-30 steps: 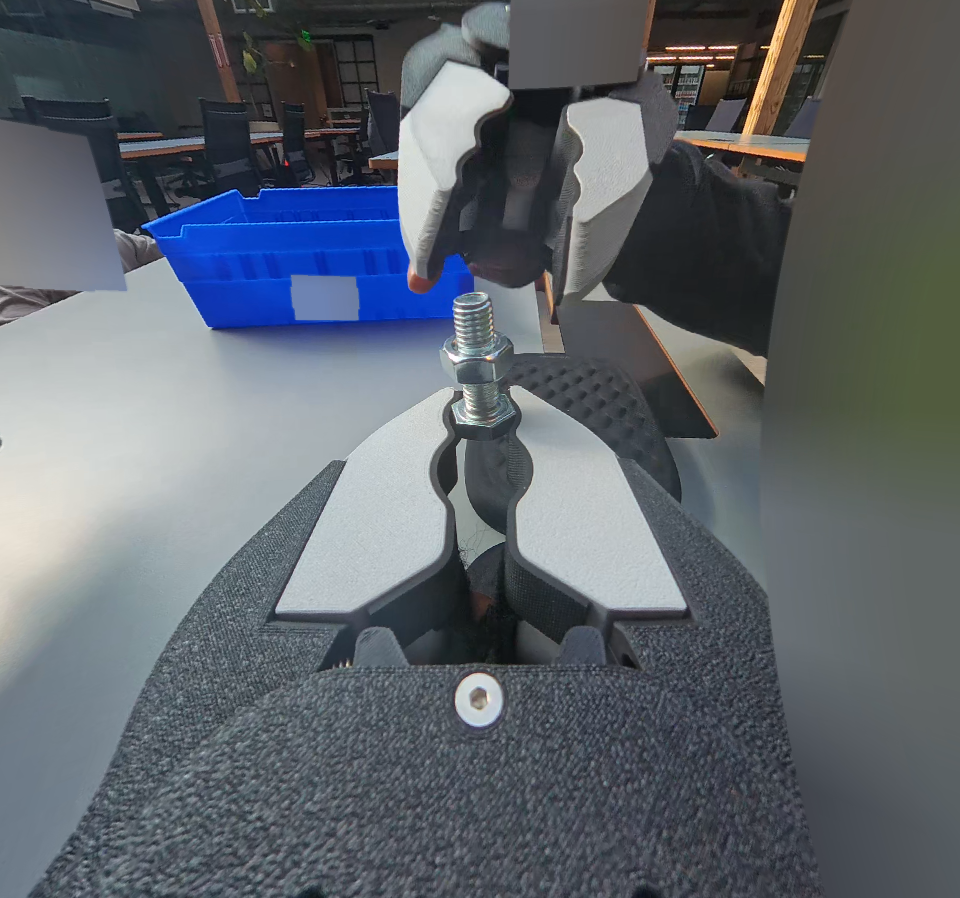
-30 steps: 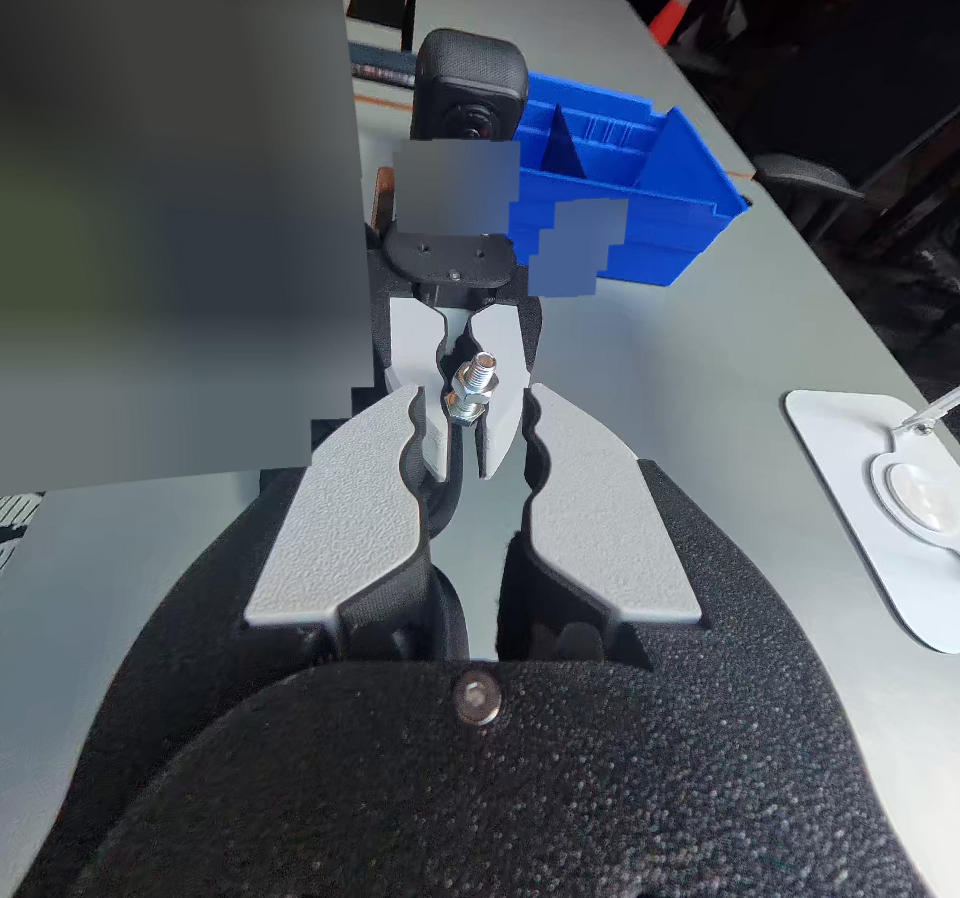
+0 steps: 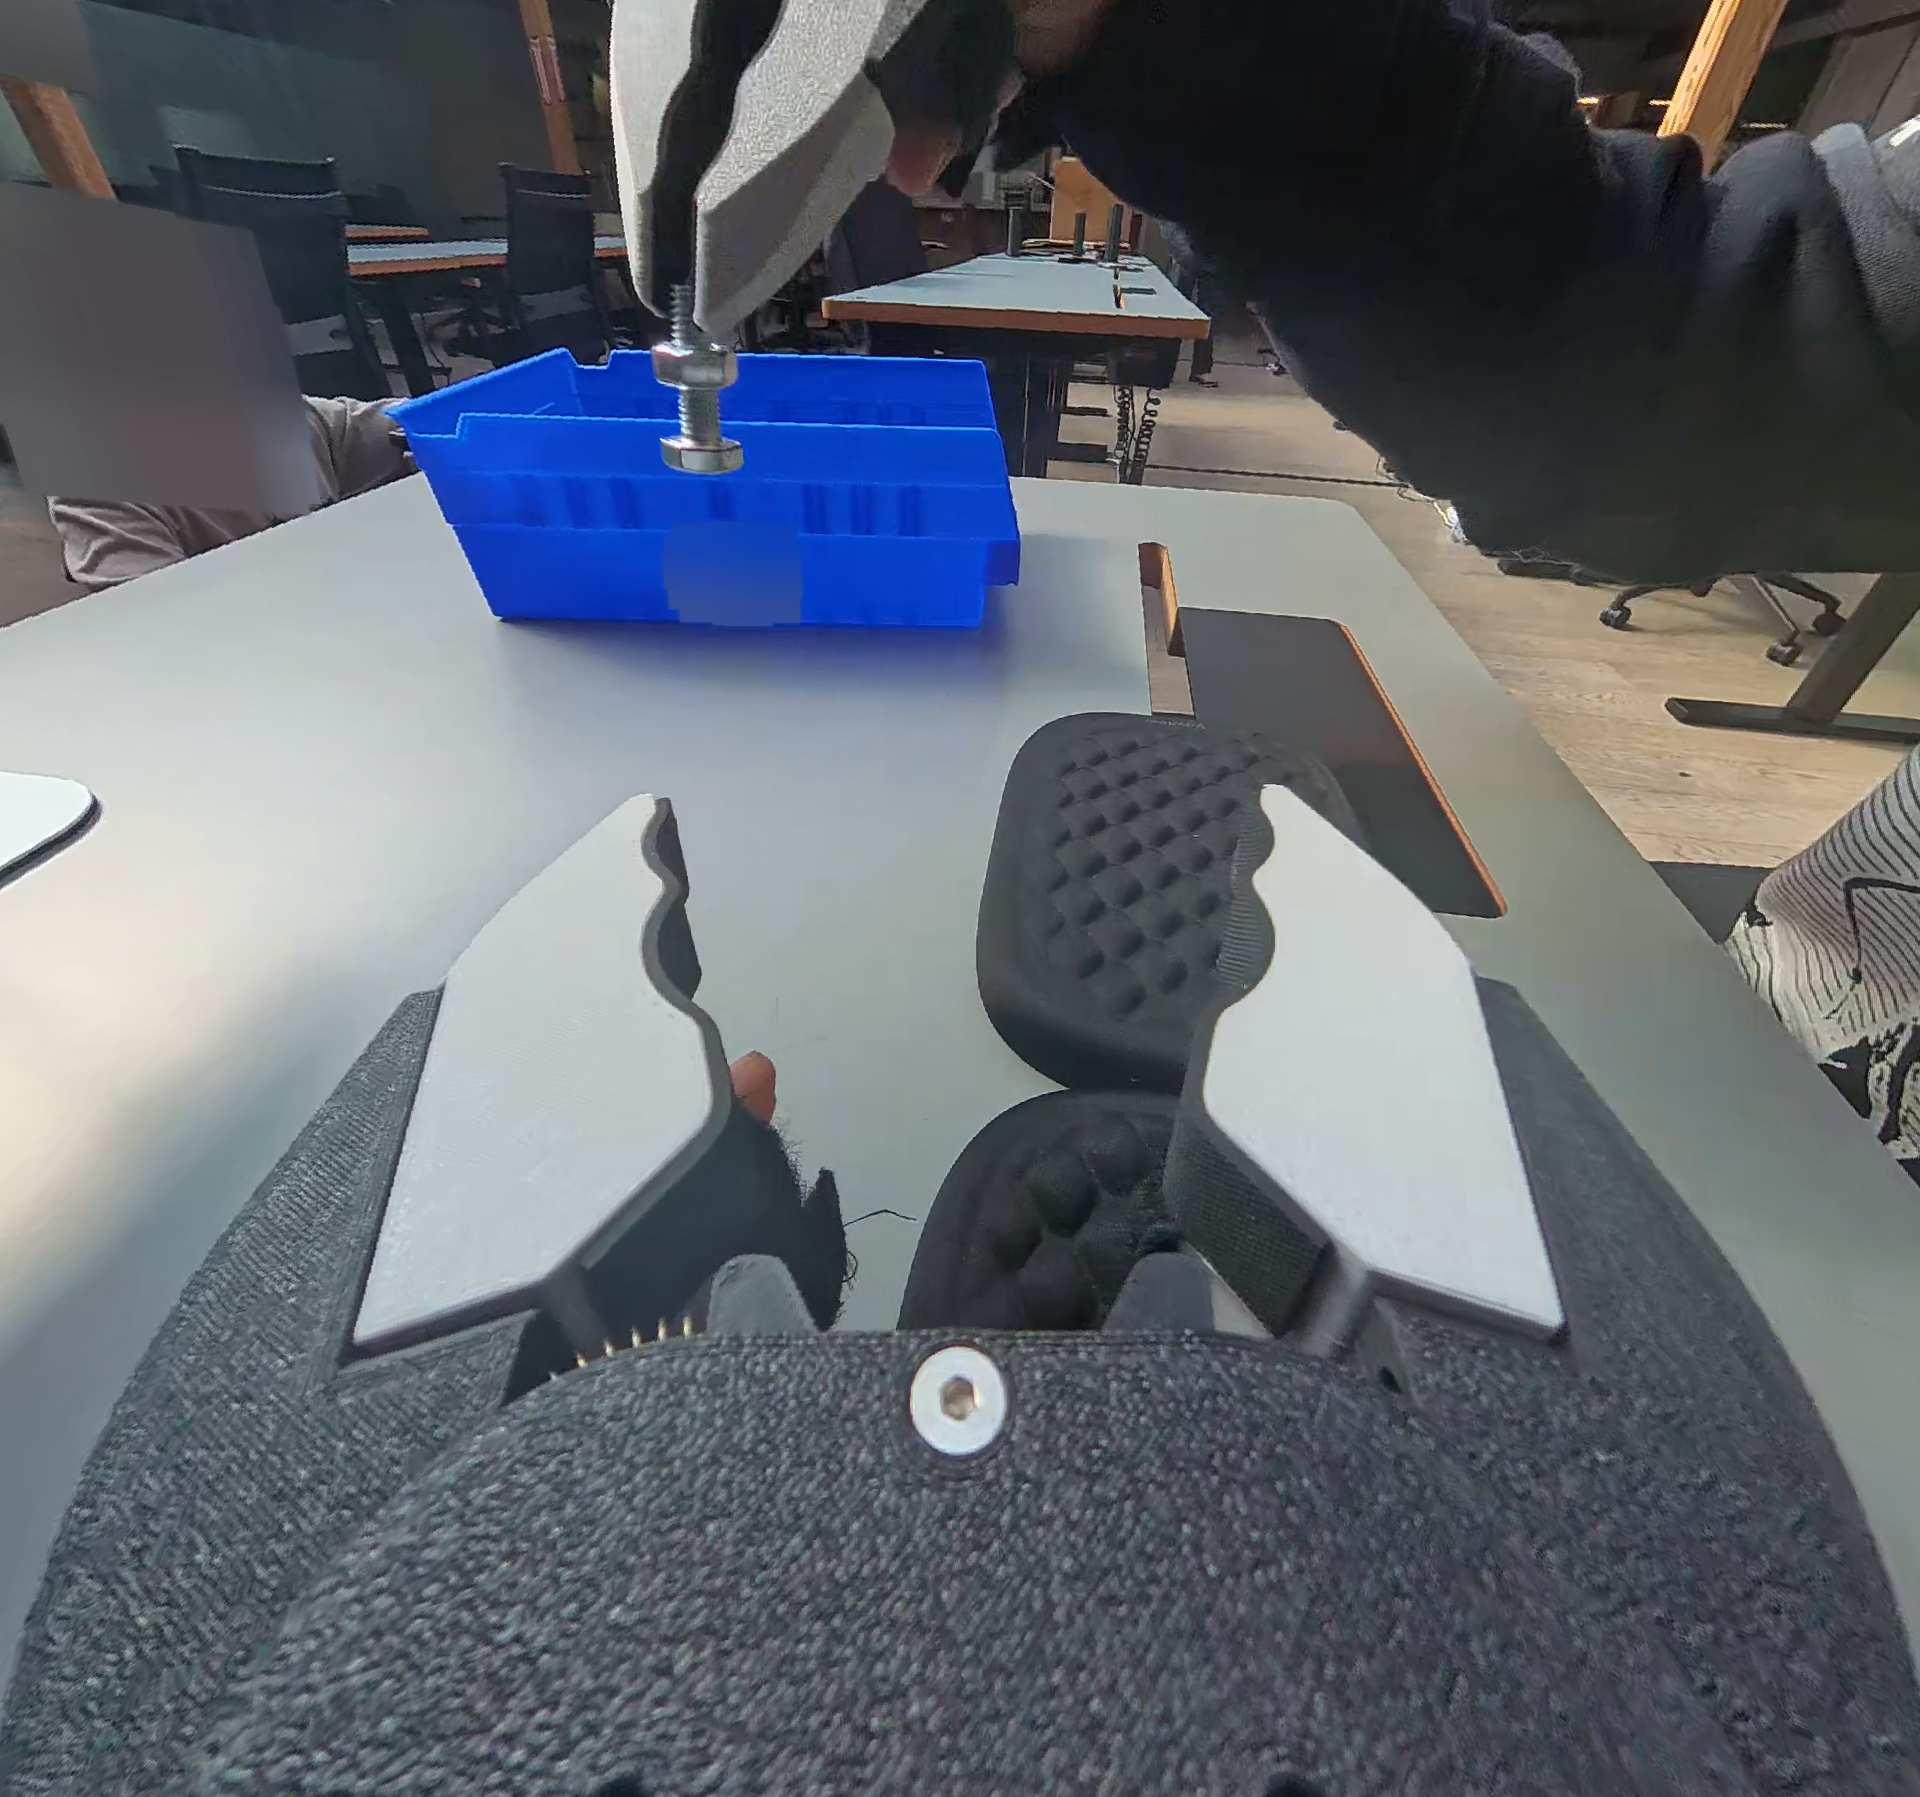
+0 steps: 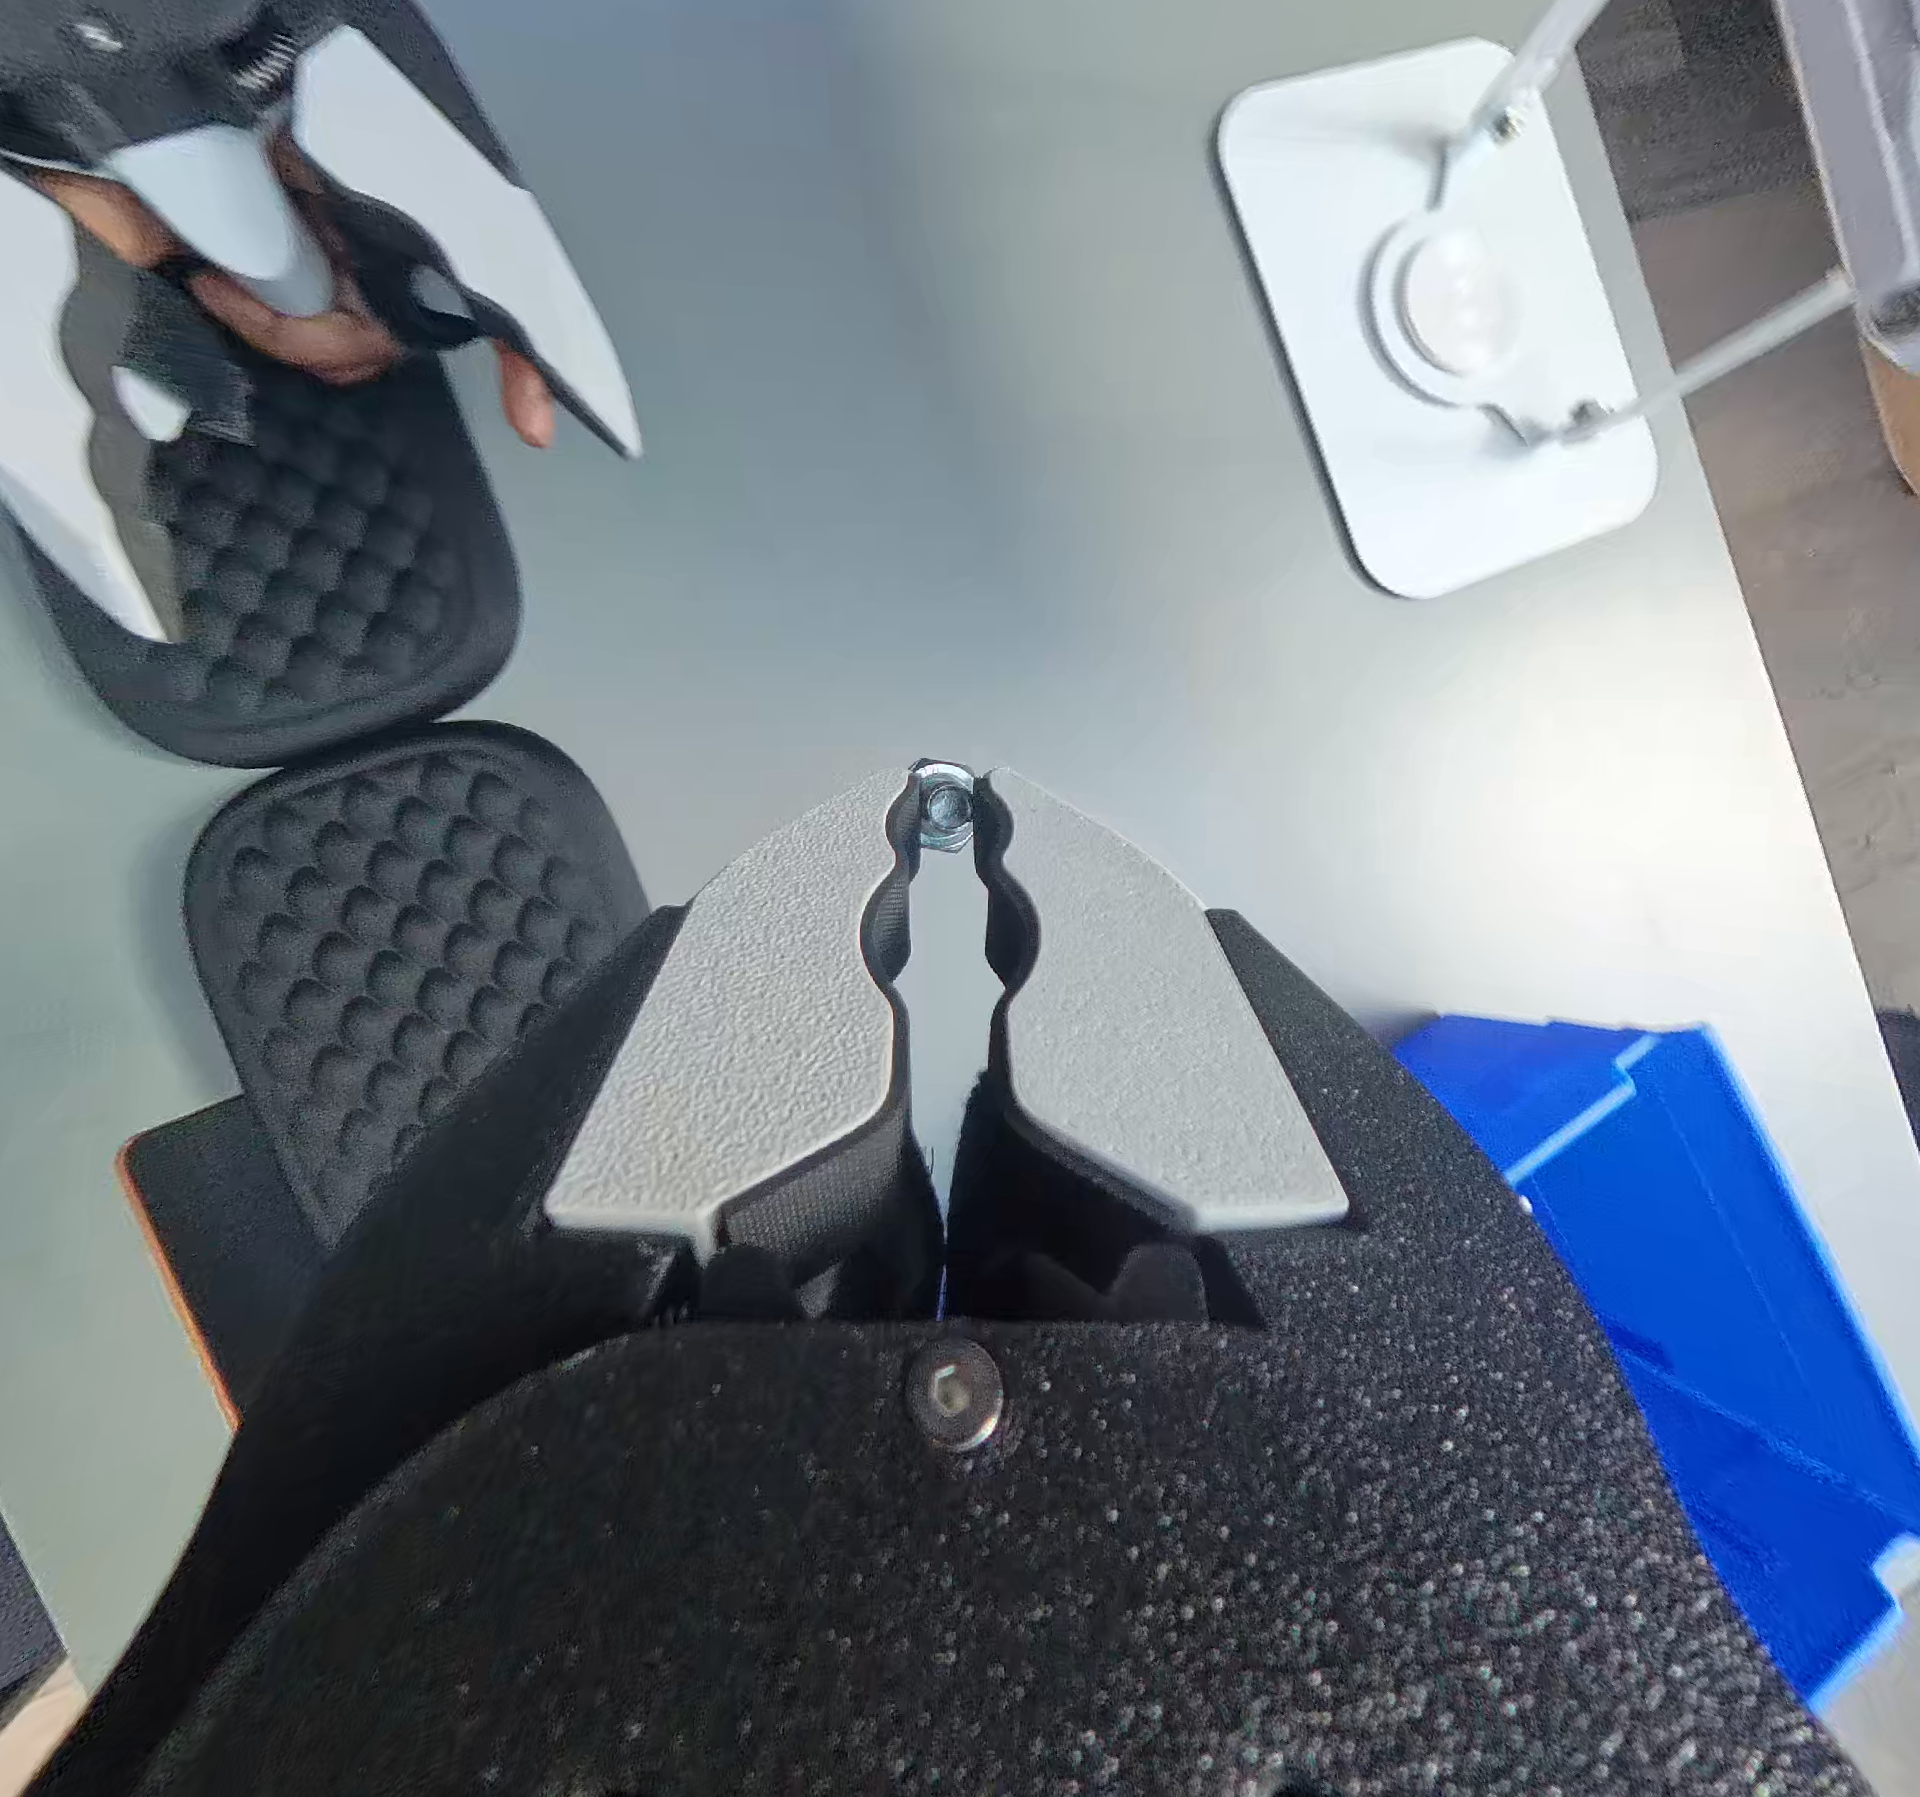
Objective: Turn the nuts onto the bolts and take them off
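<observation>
A steel bolt [image 3: 698, 407] with a nut [image 3: 693, 362] threaded on its shank hangs head down in the air, in front of the blue bin [image 3: 582, 542]. My right gripper [image 3: 681, 298] comes down from above and is shut on the bolt's threaded end. The right wrist view looks straight down the bolt [image 4: 943, 805] held between my right gripper's [image 4: 948, 781] tips. My left gripper [image 3: 961, 802] is wide open and empty, low over the grey table [image 3: 312, 708]. It also shows in the right wrist view [image 4: 393, 540], open at the upper left.
Two black dimpled pads [image 4: 312, 584] [image 4: 395, 937] lie on the table by my left gripper. A white stand base [image 4: 1351, 189] sits near the table's edge. The blue bin also shows in the right wrist view [image 4: 1662, 1280]. A person's sleeve [image 3: 156, 521] rests at the far left. Some 15 cm of space lies between my two pairs of fingers.
My left gripper has let go of the bolt, opened wide and drawn back. My right gripper has shut on the bolt's threaded end and lifted it away towards the blue bin.
</observation>
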A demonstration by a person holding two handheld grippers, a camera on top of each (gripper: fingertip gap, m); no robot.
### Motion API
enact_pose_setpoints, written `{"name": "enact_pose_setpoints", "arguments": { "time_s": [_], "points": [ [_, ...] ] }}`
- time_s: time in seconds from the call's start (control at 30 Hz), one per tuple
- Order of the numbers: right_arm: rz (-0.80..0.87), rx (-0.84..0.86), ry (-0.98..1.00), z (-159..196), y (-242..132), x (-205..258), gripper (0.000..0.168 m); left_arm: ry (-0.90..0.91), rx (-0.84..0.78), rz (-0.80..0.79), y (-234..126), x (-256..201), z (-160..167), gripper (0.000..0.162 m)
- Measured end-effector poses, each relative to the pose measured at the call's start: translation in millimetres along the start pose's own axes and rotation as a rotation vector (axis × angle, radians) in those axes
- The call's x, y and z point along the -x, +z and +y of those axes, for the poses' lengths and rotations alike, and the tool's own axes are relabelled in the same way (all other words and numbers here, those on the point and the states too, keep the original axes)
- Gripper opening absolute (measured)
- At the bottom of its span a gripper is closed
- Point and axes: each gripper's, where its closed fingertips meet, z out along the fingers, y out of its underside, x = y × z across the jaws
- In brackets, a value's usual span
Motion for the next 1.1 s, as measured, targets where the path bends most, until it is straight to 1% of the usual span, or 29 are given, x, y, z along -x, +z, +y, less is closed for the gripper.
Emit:
{"name": "enact_pose_setpoints", "arguments": {
  "time_s": [0.17, 0.23, 0.33, 0.43, 0.6, 0.77, 1.0, 1.1],
  "points": [
    [0.221, 0.12, 0.222, 69, -26, -94, 0.009, -0.004, 0.004, -0.022, 0, 3, 0, 0.114],
    [0.29, 0.151, 0.306, 95, -34, -124, 0.009, -0.001, 0.009, -0.023, 1, 3, 1, 0.116],
    [0.356, 0.186, 0.419, 132, -37, -160, 0.009, 0.007, 0.018, -0.027, 2, 2, 2, 0.119],
    [0.392, 0.207, 0.505, 162, -33, -185, 0.009, 0.007, 0.021, -0.031, 2, 3, 2, 0.121],
    [0.399, 0.233, 0.596, 196, -19, -206, 0.009, 0.005, 0.022, -0.032, 2, 3, 2, 0.123],
    [0.389, 0.264, 0.652, 222, -3, -215, 0.009, 0.004, 0.024, -0.031, 2, 3, 3, 0.122],
    [0.39, 0.272, 0.703, 250, 20, -220, 0.009, -0.005, 0.019, -0.03, 2, 4, 2, 0.121],
    [0.393, 0.263, 0.718, 256, 27, -223, 0.009, -0.003, 0.021, -0.029, 2, 4, 2, 0.121]
  ]
}}
